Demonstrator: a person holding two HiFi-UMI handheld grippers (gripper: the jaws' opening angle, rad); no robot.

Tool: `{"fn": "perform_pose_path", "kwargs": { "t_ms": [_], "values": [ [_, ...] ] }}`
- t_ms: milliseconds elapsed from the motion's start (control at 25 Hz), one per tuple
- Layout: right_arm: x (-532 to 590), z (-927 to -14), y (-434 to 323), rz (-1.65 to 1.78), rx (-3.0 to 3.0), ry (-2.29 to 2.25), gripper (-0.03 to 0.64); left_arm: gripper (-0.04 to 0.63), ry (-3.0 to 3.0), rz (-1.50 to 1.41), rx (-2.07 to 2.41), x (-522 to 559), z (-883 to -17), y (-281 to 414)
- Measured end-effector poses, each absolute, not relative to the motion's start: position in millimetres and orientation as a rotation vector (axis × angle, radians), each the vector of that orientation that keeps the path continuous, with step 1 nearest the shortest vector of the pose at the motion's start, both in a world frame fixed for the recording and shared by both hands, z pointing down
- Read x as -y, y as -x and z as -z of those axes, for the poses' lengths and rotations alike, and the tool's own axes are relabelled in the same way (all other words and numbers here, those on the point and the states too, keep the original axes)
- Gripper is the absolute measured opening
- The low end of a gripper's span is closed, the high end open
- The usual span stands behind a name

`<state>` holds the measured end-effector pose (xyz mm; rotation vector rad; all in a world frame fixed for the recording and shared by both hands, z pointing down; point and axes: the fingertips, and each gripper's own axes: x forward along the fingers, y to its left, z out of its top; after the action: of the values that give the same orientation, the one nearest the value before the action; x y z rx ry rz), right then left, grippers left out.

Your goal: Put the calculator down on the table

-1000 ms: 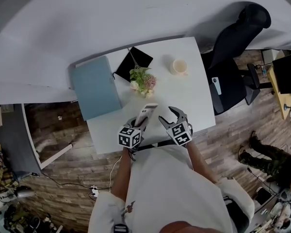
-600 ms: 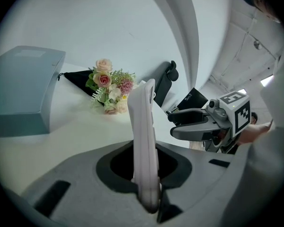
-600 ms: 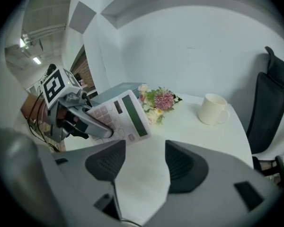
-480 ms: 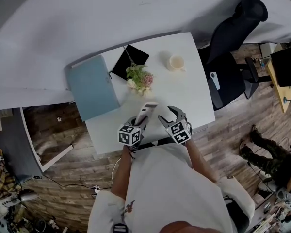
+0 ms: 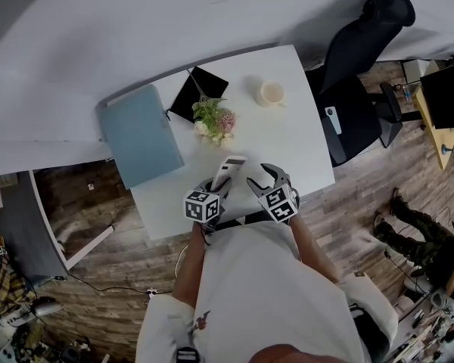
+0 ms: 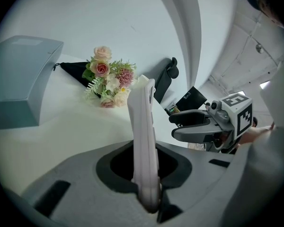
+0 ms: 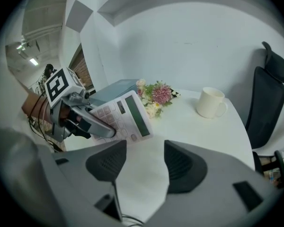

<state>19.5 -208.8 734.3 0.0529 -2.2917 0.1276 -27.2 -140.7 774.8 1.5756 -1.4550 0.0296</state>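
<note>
My left gripper [image 5: 218, 186] is shut on the near end of a white calculator [image 5: 228, 169], which it holds tilted above the front of the white table [image 5: 295, 146]. In the left gripper view the calculator [image 6: 143, 136] stands edge-on between the jaws [image 6: 147, 186]. The right gripper view shows its keys and display [image 7: 125, 115], with the left gripper [image 7: 97, 126] clamped on it. My right gripper [image 5: 263, 176] hovers just right of the calculator. Its jaws [image 7: 141, 162] are closing with nothing between them, and only bare table lies below.
A flower bunch [image 5: 216, 121] lies mid-table just beyond the calculator. A grey-blue box [image 5: 140, 134] sits at the left, a black pouch [image 5: 198, 93] at the back and a cream mug [image 5: 272, 93] at the back right. A black office chair [image 5: 363, 44] stands right of the table.
My left gripper has sunk slightly with the calculator still in it. The right gripper has stayed in place beside it.
</note>
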Motion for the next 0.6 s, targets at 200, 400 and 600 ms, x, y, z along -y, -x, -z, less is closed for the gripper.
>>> {"fn": "perform_pose_path", "kwargs": {
  "t_ms": [200, 400, 600],
  "values": [
    [208, -737, -22, -0.13, 2.276, -0.056, 0.244, 0.067, -1.581, -0.041, 1.441, 142, -779, 25],
    [206, -740, -22, -0.131, 2.282, -0.055, 0.242, 0.067, -1.578, -0.027, 1.432, 143, -782, 23],
    [204, -742, -21, -0.134, 2.284, -0.058, 0.245, 0.067, -1.569, -0.032, 1.426, 141, -787, 23]
  ]
}}
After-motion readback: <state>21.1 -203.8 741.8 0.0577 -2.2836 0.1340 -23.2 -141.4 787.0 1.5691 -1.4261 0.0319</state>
